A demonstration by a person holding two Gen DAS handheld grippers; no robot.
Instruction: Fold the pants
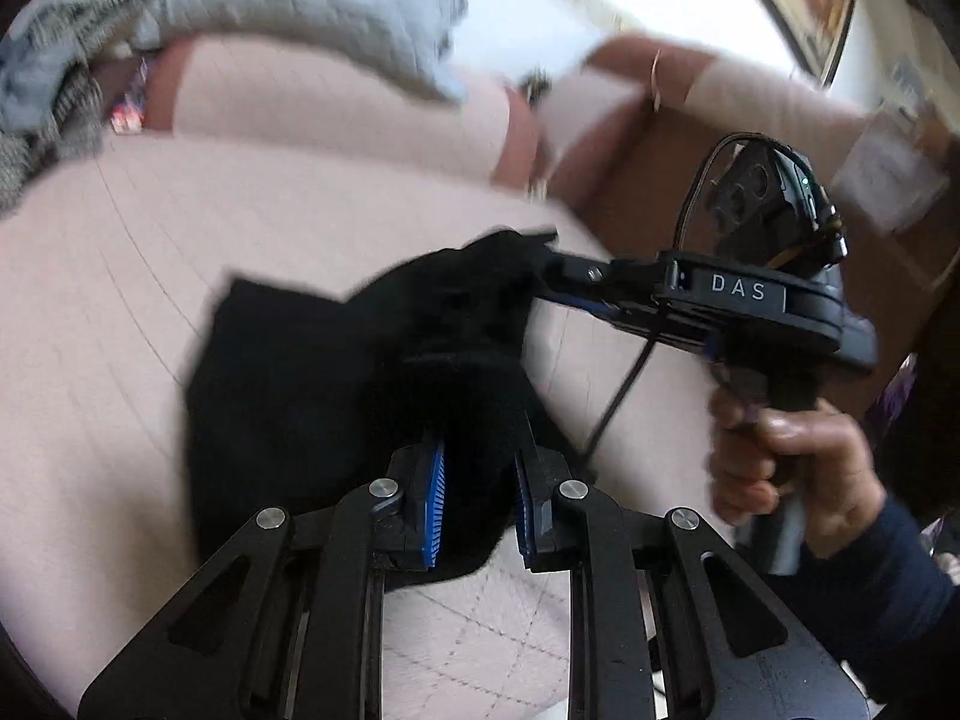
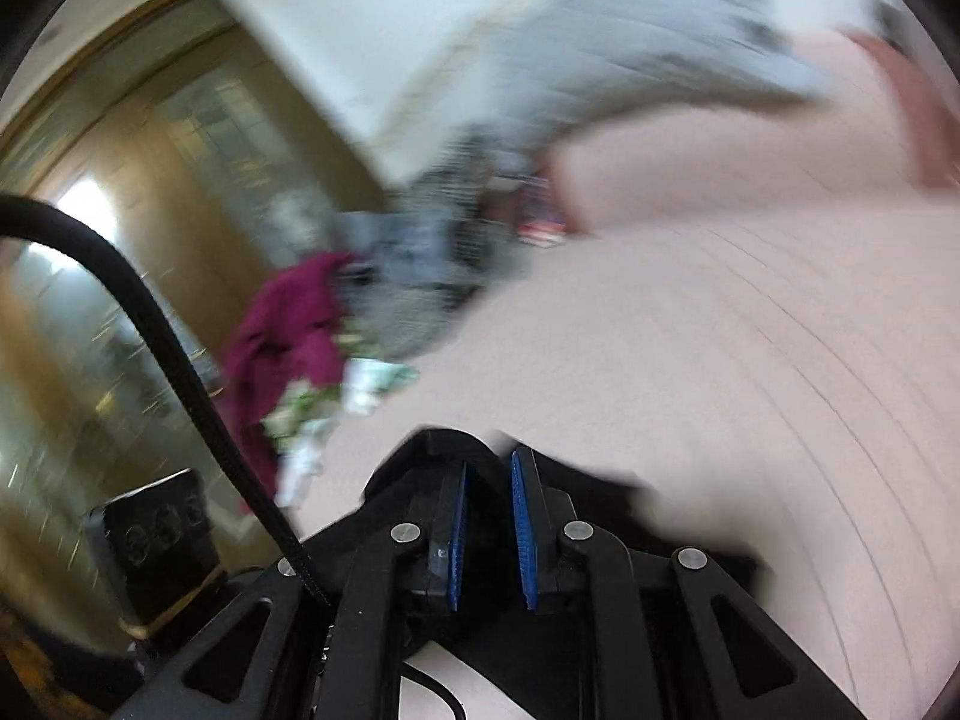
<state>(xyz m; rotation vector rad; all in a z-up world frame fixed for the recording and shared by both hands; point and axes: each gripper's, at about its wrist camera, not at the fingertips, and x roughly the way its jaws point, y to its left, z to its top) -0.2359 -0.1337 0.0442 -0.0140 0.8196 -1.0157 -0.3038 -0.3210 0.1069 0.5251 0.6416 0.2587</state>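
The black pants (image 1: pixel 312 384) lie bunched on the pink quilted bed (image 1: pixel 120 276). My left gripper (image 1: pixel 480 480) is shut on a thick fold of the black cloth between its blue pads. My right gripper (image 1: pixel 549 255), seen in the left wrist view with a hand on its grip, pinches another part of the pants at the far right of the bundle. In the right wrist view my right gripper (image 2: pixel 487 516) holds black cloth (image 2: pixel 438 456) between its blue pads. Both views are blurred by motion.
A grey blanket (image 1: pixel 300 0) and pink pillows (image 1: pixel 336 102) lie at the head of the bed. A heap of grey and maroon clothes (image 2: pixel 300 324) sits at the bed's edge. A cardboard box (image 1: pixel 678 180) stands beside the bed. Wooden doors (image 2: pixel 120 192) are behind.
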